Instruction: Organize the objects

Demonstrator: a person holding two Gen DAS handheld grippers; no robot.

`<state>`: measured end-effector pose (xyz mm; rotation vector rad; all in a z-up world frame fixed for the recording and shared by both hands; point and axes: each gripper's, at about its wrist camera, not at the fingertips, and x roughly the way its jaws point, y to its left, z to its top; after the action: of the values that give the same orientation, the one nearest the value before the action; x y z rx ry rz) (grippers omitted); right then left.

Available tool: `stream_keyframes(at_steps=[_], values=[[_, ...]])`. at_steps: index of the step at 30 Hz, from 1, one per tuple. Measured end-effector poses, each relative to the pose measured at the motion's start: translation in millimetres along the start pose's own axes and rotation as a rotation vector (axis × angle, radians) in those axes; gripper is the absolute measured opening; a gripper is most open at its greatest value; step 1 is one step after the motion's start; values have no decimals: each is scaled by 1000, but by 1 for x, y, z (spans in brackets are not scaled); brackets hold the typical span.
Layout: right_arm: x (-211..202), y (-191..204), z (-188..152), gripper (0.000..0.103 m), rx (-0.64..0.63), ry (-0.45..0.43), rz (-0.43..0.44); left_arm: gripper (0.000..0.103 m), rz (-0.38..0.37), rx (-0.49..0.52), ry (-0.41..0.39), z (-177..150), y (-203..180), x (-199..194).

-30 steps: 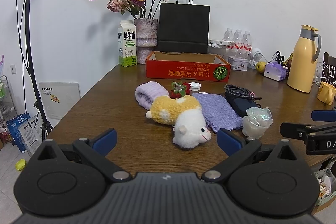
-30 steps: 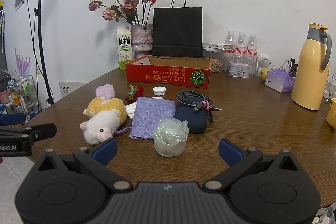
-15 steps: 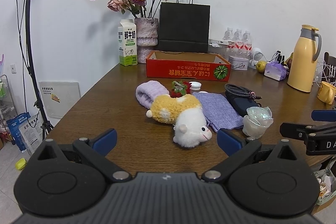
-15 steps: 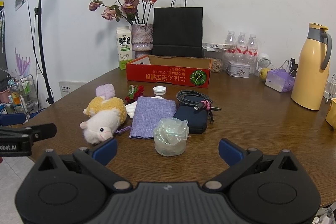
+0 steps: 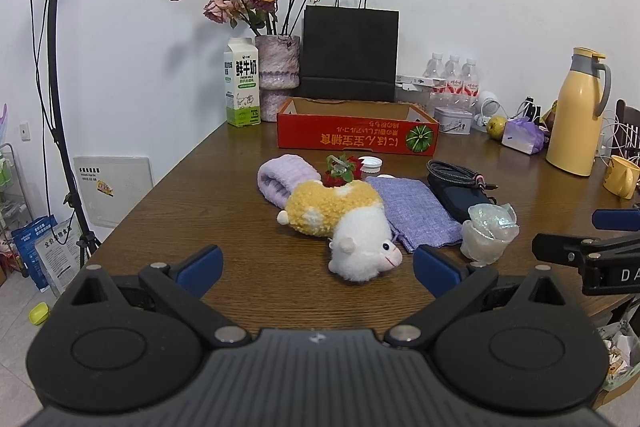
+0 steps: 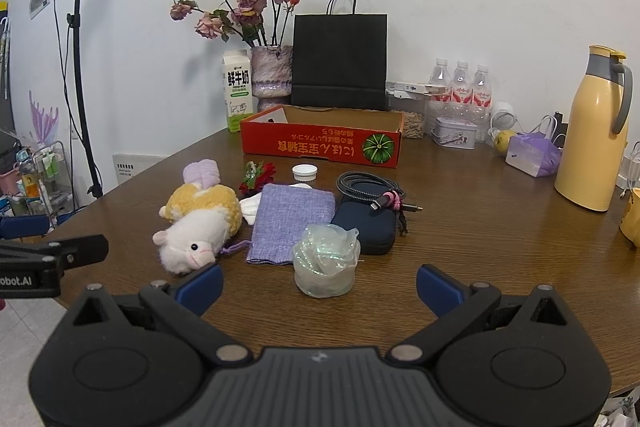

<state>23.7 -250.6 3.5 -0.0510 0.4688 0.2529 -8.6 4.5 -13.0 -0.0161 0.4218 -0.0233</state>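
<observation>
Wooden counter (image 5: 224, 195) against a white wall, red cardboard box (image 5: 357, 135) at the back — likely the drop spot. Loose items cluster mid-counter: purple pouch (image 6: 291, 222), plush sheep (image 5: 342, 223), dark case (image 6: 366, 225) with coiled cable (image 6: 370, 187), crumpled clear cup (image 6: 325, 259), bottle cap (image 6: 305, 171). Left tongs (image 5: 316, 263) and right tongs (image 6: 320, 285) both spread wide, holding nothing, hovering at the near edge. Nothing sorted yet — next probably: reach for the nearest item, sheep or cup.
</observation>
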Motion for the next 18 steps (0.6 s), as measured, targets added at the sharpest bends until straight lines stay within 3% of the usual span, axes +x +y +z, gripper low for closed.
stream_keyframes(at_steps=[18], values=[[10, 4, -5, 103, -23, 3, 14, 103, -28, -2, -2, -4, 2, 9]])
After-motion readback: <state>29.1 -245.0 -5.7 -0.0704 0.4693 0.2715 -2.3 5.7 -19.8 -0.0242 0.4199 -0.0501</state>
